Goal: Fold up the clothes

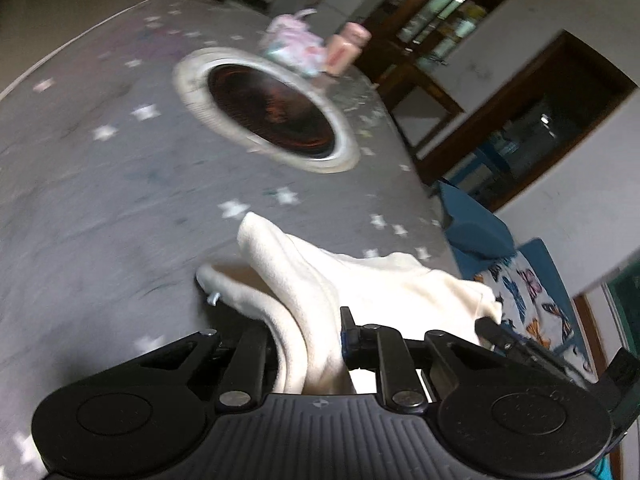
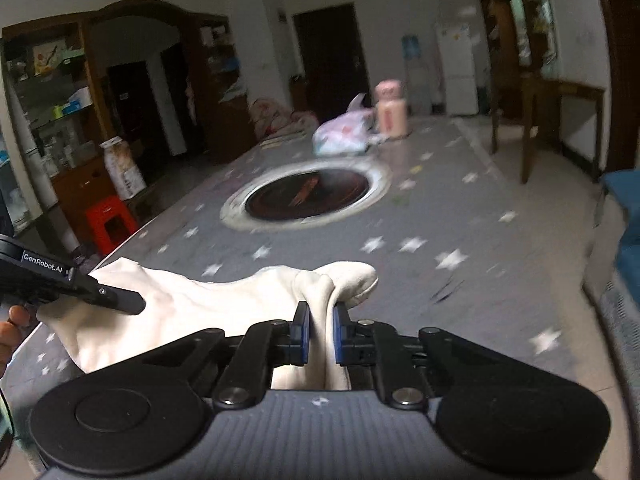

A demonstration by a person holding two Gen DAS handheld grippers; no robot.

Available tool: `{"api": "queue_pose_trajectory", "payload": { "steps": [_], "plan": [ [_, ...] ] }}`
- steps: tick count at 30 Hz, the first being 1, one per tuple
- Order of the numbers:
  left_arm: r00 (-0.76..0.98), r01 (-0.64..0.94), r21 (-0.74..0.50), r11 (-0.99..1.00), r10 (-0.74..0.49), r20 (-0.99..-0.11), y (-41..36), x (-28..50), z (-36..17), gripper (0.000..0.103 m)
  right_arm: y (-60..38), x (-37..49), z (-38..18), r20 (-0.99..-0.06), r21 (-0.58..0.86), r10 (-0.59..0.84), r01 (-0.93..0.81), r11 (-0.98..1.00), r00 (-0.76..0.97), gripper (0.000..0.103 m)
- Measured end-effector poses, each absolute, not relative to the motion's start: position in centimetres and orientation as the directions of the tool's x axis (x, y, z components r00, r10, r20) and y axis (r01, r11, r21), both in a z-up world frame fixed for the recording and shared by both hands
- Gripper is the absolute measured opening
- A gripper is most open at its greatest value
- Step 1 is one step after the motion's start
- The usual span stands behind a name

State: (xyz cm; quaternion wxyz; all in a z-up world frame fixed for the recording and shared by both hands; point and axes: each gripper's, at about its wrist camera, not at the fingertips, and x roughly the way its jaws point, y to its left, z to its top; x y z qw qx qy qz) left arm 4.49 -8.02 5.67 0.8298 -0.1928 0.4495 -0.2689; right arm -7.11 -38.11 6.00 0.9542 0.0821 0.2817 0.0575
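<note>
A cream fleece garment (image 1: 320, 280) is stretched between both grippers just above the grey star-patterned table (image 1: 100, 200). My left gripper (image 1: 316, 332) is shut on one bunched end of it. My right gripper (image 2: 320, 320) is shut on the other end, the cloth (image 2: 200, 304) pinched between its blue pads. In the right wrist view the left gripper (image 2: 120, 300) shows at the left, clamped on the garment's far corner. In the left wrist view the right gripper (image 1: 492, 330) shows at the right, holding the cloth's edge.
A round dark burner (image 2: 308, 198) with a pale ring is set in the table's middle. A pink canister (image 2: 392, 114) and a pastel bag (image 2: 344, 136) stand at the far end. A red stool (image 2: 110, 226) is at left, a blue chair (image 1: 476, 224) by the table edge.
</note>
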Motion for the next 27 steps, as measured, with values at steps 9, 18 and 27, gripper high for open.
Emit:
{"api": "queue_pose_trajectory", "payload": {
  "steps": [9, 18, 27],
  "plan": [
    [0.397, 0.399, -0.542, 0.74, -0.672, -0.625, -17.0, 6.5, 6.4, 0.017, -44.1, -7.6, 8.3, -0.511, 0.092, -0.033, 0.092, 0.991, 0.859, 0.01],
    [0.331, 0.428, -0.514, 0.744, -0.658, -0.677, -22.1, 7.3, 3.4, 0.018, -48.6, -6.0, 5.2, -0.57, 0.046, -0.132, 0.192, 0.98, 0.811, 0.01],
    [0.318, 0.441, -0.463, 0.769, -0.616, -0.721, -21.8, 7.1, 1.9, 0.037, -50.6, -5.4, 2.8, -0.628, 0.025, -0.182, 0.254, 0.967, 0.756, 0.016]
  ]
}}
